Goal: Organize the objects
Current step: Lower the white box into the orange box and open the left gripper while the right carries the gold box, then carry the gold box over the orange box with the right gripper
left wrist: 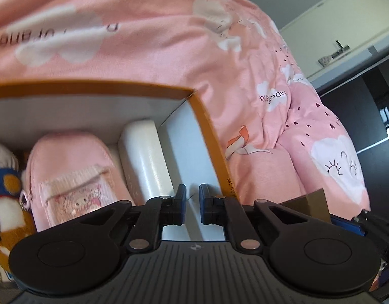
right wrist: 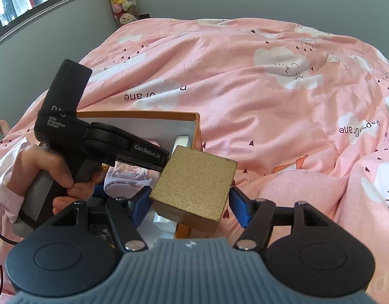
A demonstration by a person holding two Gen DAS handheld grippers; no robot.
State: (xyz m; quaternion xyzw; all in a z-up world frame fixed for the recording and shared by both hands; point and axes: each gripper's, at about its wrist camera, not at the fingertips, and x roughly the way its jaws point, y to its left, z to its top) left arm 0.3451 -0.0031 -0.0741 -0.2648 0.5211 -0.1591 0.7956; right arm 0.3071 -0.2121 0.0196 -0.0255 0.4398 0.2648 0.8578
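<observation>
One gold box [right wrist: 194,185] sits between the blue pads of the right gripper [right wrist: 192,204], which stands wide and clamps it on two opposite sides, so the box hangs tilted over the near right corner of the orange-rimmed carton [right wrist: 197,124]. From the right wrist view the carton's open well lies just ahead and to the left of the box, partly hidden under it.

The left gripper [left wrist: 192,204] is nearly closed, its pads only a narrow gap apart, with nothing seen between them. It hovers inside the carton [left wrist: 209,136] over the bare strip of floor between the white case [left wrist: 143,157] and the carton's right wall. A pink pouch [left wrist: 75,174] and a plush toy [left wrist: 7,195] fill the space further left.

That bare strip looks like the only room left, and it runs long from near to far. The gold box would likely have to go down there with its narrower side across the strip, and the left gripper stands in the way until it clears out.
</observation>
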